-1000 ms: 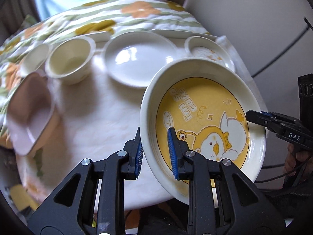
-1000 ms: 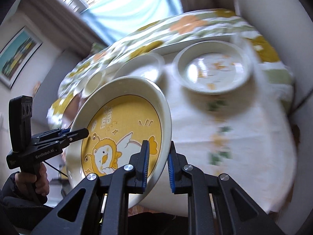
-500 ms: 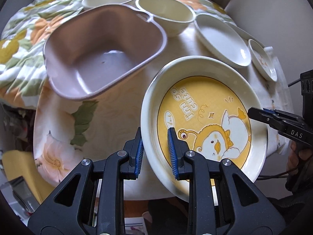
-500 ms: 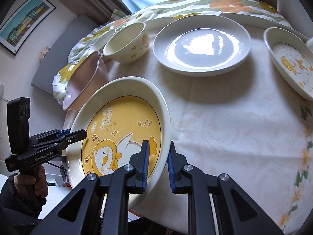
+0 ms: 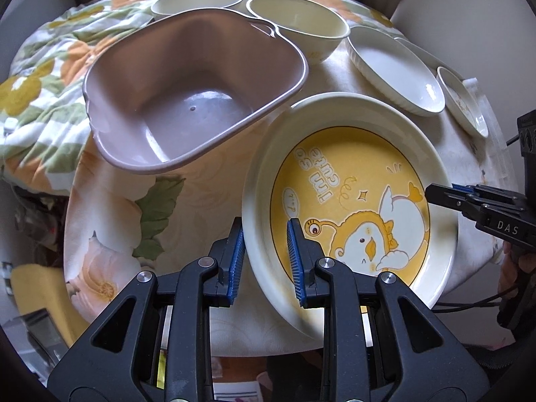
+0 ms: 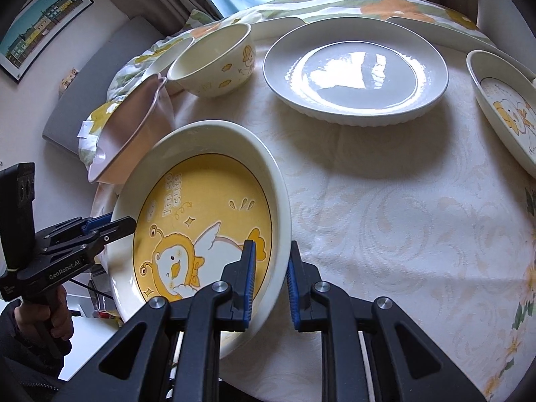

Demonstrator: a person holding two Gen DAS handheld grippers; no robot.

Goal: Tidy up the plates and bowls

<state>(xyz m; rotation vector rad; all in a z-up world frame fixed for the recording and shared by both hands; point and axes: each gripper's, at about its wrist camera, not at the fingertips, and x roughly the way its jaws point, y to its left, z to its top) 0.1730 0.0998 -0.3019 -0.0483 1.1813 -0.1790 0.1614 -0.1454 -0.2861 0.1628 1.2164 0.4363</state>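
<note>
A cream plate with a yellow duck picture (image 5: 351, 201) is held tilted above the table's near edge. My left gripper (image 5: 264, 261) is shut on its left rim. My right gripper (image 6: 269, 279) is shut on its right rim; the plate also shows in the right wrist view (image 6: 201, 221). Each gripper's tips show in the other's view, the right gripper (image 5: 435, 194) and the left gripper (image 6: 117, 226). A pink square basin (image 5: 187, 100) stands just left of the plate.
Behind are a cream duck bowl (image 6: 214, 60), a second cream bowl (image 5: 197, 0), a white ribbed plate (image 6: 355, 70) and a small duck dish (image 6: 506, 107). The round table wears a floral cloth (image 6: 402, 217). A wall is at the right.
Both grippers have carried the duck plate leftward along the table, from by the white plate and small dish to beside the pink basin. Both grips are unchanged.
</note>
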